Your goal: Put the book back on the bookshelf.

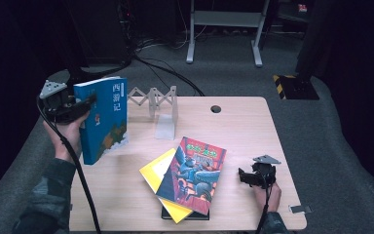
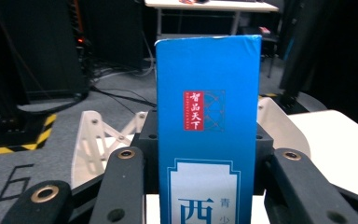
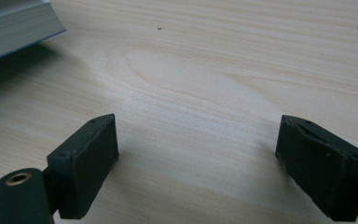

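Dim room, grey carpet, and a light wooden table (image 1: 243, 131) sitting in the middle of the high view. Cables snake over the floor at the top of the frame, with a metal desk frame (image 1: 224, 29) behind them and a yellow-black striped block (image 1: 292, 85) at upper right.

The main thing is the blue book (image 1: 102, 119) at the left of the frame. It's held upright, lifted clear of the table, cover facing the camera, with white characters down the right side and some kind of painted scene lower down. The left gripper (image 1: 80, 105) has its jaws pressed onto the book's left edge. In the left gripper view the book (image 2: 207, 126) fills the centre, standing straight up between the black jaws, with a small red label on it.

Just right of the book stands a white folding rack (image 1: 158, 105), zigzag shaped, near the back edge of the table. Lower centre there's a stack of books: a colourful illustrated book (image 1: 195, 173) on top, a yellow book (image 1: 158, 170) under it, and what looks like a dark book (image 1: 185, 214) at the bottom, though it's barely peeking out.

The right gripper (image 1: 246, 176) rests low on the table at lower right, jaws spread wide with nothing between them. The right gripper view shows bare wood grain (image 3: 205, 74) between them and a book corner (image 3: 14, 25) at upper left.
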The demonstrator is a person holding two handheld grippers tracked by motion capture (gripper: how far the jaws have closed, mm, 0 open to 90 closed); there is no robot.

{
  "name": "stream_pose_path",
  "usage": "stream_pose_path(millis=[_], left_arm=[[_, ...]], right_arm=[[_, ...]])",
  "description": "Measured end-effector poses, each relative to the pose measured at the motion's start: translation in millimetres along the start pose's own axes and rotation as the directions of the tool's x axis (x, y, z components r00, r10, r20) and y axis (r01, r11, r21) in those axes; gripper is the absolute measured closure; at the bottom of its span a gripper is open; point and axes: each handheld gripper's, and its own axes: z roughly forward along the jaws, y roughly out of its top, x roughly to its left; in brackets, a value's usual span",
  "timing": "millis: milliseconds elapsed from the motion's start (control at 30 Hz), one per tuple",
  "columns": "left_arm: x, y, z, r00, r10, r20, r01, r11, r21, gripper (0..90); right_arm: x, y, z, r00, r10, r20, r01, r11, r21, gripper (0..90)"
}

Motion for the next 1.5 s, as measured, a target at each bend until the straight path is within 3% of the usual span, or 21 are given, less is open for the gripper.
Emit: stream_pose_path(millis=[367, 767, 1000, 1433, 1500], left_arm=[[14.6, -0.2, 2.5, 0.9977, -0.009, -0.067, 0.008, 0.9998, -0.016, 61.6], [28.2, -6.1, 16.1, 0.9889, -0.016, -0.148, 0.008, 0.9988, -0.049, 61.5], [35.4, -7.5, 30.3, 0.9825, -0.028, -0.184, 0.014, 0.9968, -0.079, 61.5], [37.0, -13.8, 65.2, 0.9771, -0.028, -0.211, 0.002, 0.9926, -0.121, 61.5], [37.0, -16.5, 71.1, 0.9740, -0.037, -0.224, 0.007, 0.9914, -0.131, 61.5]], right_arm=[[0.1, 0.1, 0.2, 1.0000, 0.000, 0.003, 0.000, 1.000, 0.000, 12.0], [0.3, 0.2, 0.2, 1.0000, -0.001, 0.003, 0.001, 1.000, -0.001, 12.1], [0.2, 0.2, 0.2, 1.0000, -0.001, 0.003, 0.001, 1.000, -0.001, 12.1], [-0.2, 0.0, -0.1, 1.0000, 0.001, 0.000, -0.001, 1.000, -0.003, 12.7], [-0.2, 0.0, 0.0, 1.0000, 0.001, -0.001, -0.001, 1.000, -0.002, 12.7]])
